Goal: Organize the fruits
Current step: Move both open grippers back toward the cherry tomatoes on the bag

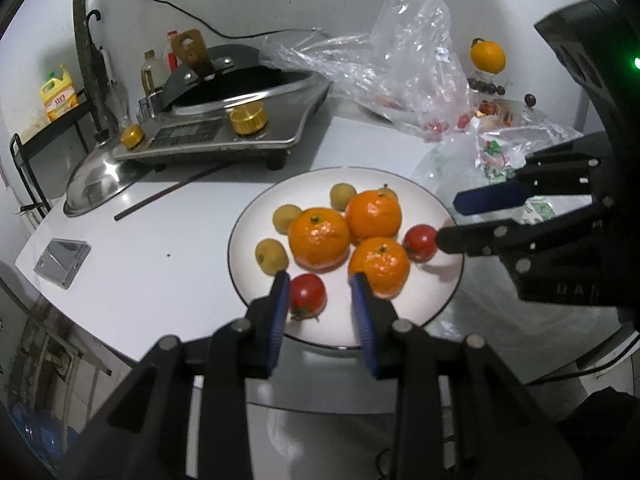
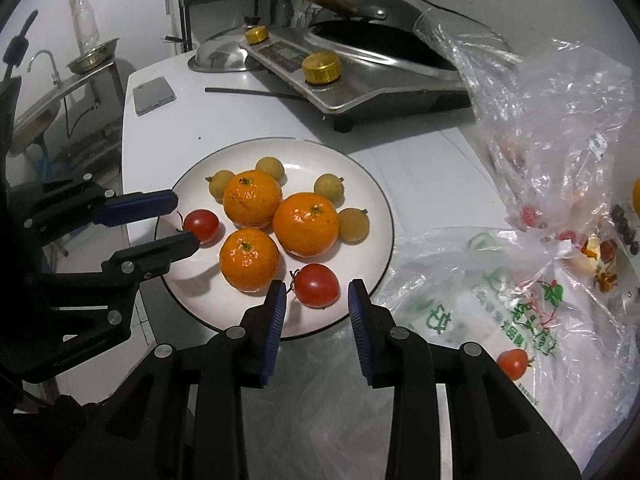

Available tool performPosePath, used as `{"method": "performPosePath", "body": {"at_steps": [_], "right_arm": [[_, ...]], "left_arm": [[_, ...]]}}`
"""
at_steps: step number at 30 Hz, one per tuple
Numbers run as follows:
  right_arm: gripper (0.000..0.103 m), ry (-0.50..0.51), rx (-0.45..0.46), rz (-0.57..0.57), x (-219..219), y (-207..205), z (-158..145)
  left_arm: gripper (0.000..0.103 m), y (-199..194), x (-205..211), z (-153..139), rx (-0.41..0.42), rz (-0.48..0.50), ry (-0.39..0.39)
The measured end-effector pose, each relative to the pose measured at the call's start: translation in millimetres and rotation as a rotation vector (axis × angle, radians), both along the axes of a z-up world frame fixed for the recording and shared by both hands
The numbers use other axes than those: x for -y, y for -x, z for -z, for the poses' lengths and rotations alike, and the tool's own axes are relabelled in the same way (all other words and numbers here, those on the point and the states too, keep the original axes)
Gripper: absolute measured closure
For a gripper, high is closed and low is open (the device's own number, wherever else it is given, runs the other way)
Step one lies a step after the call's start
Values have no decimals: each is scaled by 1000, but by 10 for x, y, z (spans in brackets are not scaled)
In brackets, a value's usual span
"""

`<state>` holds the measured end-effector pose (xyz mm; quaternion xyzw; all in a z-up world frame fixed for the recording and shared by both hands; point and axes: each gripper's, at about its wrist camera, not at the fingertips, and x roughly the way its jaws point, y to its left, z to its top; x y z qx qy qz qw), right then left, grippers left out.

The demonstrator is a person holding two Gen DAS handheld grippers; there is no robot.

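We see a white plate (image 2: 372,200) with a thin dark rim, holding orange mandarins (image 2: 306,224), red tomatoes (image 2: 318,285) and tan-yellow longans (image 2: 329,187). Our gripper pads (image 2: 277,320) are blue on black arms.

Left wrist camera peers down along its claw (image 1: 320,280) at the plate (image 1: 448,296), close in. Right wrist camera looks down from the opposite rim; both share the plate (image 2: 376,200).

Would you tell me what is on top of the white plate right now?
The white plate holds three oranges, two cherry tomatoes and four small tan fruits. Whatever lies beneath the oranges is hidden.
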<state>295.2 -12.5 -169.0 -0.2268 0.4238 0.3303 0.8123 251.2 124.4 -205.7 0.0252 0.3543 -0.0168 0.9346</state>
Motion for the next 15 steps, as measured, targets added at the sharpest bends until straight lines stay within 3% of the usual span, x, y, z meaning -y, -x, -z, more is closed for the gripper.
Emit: {"method": "performPosePath", "body": {"at_steps": [7,12,15], "right_arm": [[69,-28,28,14,106,89,-161],[69,-43,51,23,226,183,-283],[69,-55,63,36,329,226,-346]], "left_arm": [[68,137,63,-146,33,8,18],[52,224,139,-267,67,8,32],[50,273,237,-340,84,15,26]]}}
